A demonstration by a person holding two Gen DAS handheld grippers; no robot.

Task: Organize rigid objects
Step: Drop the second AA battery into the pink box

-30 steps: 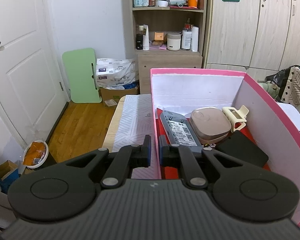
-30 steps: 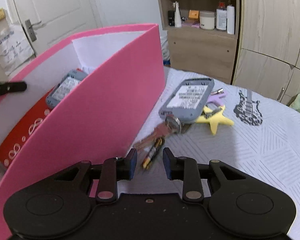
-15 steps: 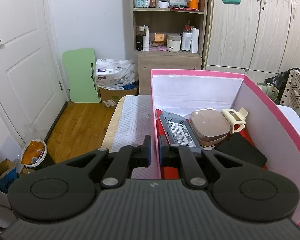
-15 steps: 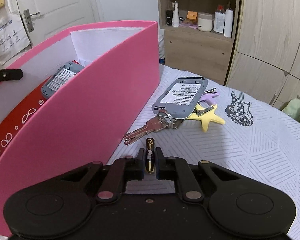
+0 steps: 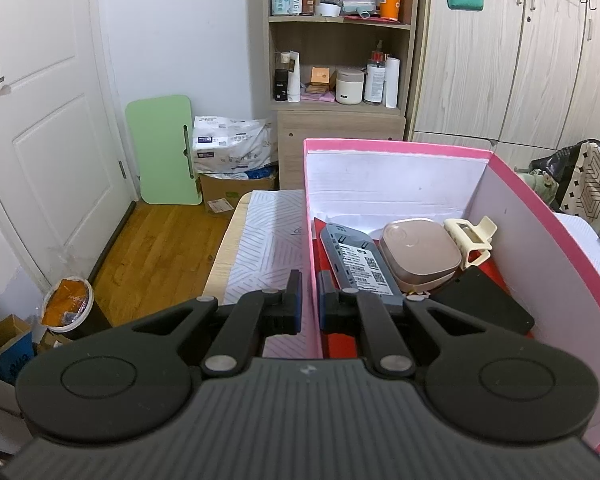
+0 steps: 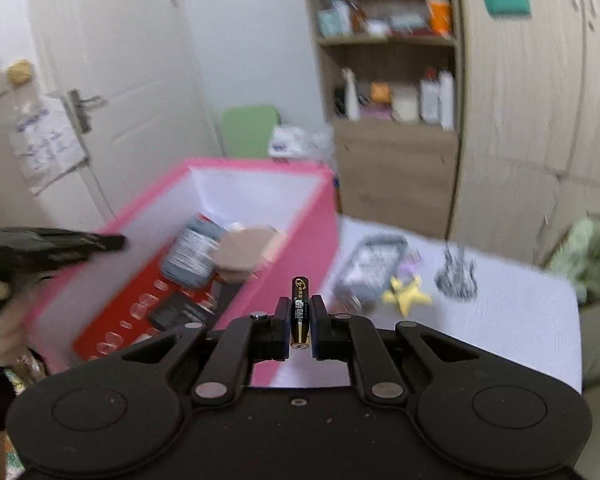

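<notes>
- Right gripper [image 6: 300, 322]: a black-and-gold battery [image 6: 300, 309] is being clamped between the pads, lengthwise along the fingers, tip sticking out past them toward the far side.
- Battery is being held in the air, just right of the pink box's [image 6: 300, 240] right wall; right wrist view is motion-blurred.
- Left gripper [image 5: 309, 300]: the box's left wall [image 5: 311, 248] is being pinched, one finger outside, one inside; jaws nearly closed on it.
- Inside the box, on a red floor: a grey device with a label [image 5: 356, 266] at left, a beige rounded case [image 5: 418, 250] to its right, a cream hair claw [image 5: 470, 236] at far right, a flat black item [image 5: 488, 308] near right.
- Still lying on the white patterned tablecloth [image 6: 512, 320], right of the box: a second grey labelled device [image 6: 374, 266], a yellow star [image 6: 406, 294] just near-right of it. Other small bits beside them are being lost to blur.
- A hand [image 6: 8, 320] is being seen at the left edge of the right wrist view, below the left gripper.
</notes>
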